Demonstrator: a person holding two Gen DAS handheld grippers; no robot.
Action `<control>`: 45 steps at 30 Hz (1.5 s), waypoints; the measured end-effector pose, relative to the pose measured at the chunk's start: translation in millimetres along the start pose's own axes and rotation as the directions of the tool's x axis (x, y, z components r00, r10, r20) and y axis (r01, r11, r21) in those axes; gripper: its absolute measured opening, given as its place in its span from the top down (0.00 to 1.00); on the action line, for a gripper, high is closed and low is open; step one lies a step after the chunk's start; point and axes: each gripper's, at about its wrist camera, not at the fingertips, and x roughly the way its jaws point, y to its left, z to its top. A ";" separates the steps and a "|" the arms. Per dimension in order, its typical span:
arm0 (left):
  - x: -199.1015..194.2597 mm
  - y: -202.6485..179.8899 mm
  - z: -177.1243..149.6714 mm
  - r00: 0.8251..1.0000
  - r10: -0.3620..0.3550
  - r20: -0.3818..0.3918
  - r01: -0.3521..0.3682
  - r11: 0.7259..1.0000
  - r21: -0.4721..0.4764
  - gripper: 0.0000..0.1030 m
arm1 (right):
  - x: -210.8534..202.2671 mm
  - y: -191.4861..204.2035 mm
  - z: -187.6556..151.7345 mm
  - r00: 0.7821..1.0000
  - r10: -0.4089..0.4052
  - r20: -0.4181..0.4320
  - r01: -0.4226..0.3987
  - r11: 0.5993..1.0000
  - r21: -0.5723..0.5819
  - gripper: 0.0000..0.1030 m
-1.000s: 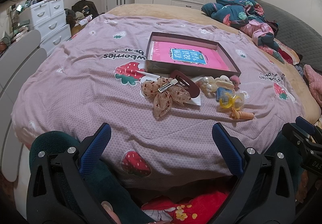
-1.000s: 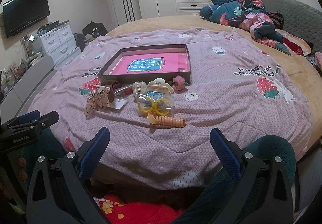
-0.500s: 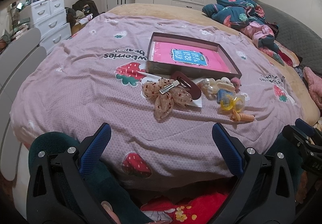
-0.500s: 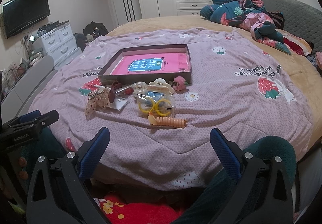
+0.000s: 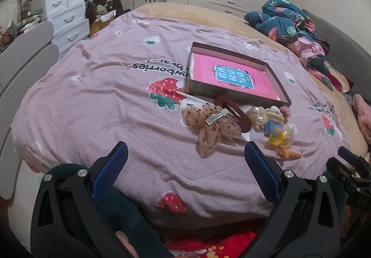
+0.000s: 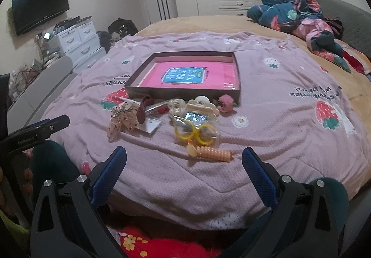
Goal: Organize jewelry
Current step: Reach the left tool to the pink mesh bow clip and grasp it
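Note:
A shallow brown box [image 5: 204, 90] [image 6: 185, 93] with a pink bottom lies on the bed. In front of it lies a heap of hair accessories: a sheer dotted bow clip [image 5: 209, 129] [image 6: 121, 120], a dark red clip [image 5: 234, 112], a pearl claw clip [image 5: 257, 116], yellow rings in a clear bag [image 6: 197, 132] and an orange spiral tie [image 6: 212, 153] [image 5: 289, 153]. My left gripper [image 5: 185, 165] is open and empty, near the bed's front edge, short of the bow. My right gripper [image 6: 184, 166] is open and empty, just short of the spiral tie.
The pink strawberry bedspread [image 5: 104, 95] covers the bed. Bundled clothes [image 6: 296, 14] lie at the far right. White drawers [image 5: 67, 14] and grey chair backs [image 5: 25, 49] stand to the left. Wardrobes line the far wall. Green-clad knees show below both grippers.
The left gripper has tilted and moved closer, so the heap sits lower and nearer. The right gripper has edged forward a little. Both stay open.

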 end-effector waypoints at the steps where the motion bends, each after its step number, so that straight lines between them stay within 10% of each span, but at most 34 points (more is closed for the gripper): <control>1: 1.6 1.4 2.1 1.000 0.001 0.000 -0.001 1.000 -0.004 0.09 | 1.8 0.7 2.3 1.000 0.003 0.002 -0.003 1.000 -0.003 0.04; 36: 140.3 -9.2 31.6 0.956 -0.166 -0.241 0.142 0.983 -0.112 0.09 | 140.7 -27.0 13.2 0.985 -0.050 -0.164 0.061 0.996 0.063 0.04; 45: 144.8 -13.5 31.2 0.956 -0.189 -0.222 0.172 0.980 -0.096 0.68 | 148.1 -29.9 14.0 0.988 -0.025 -0.155 0.037 0.997 0.074 0.21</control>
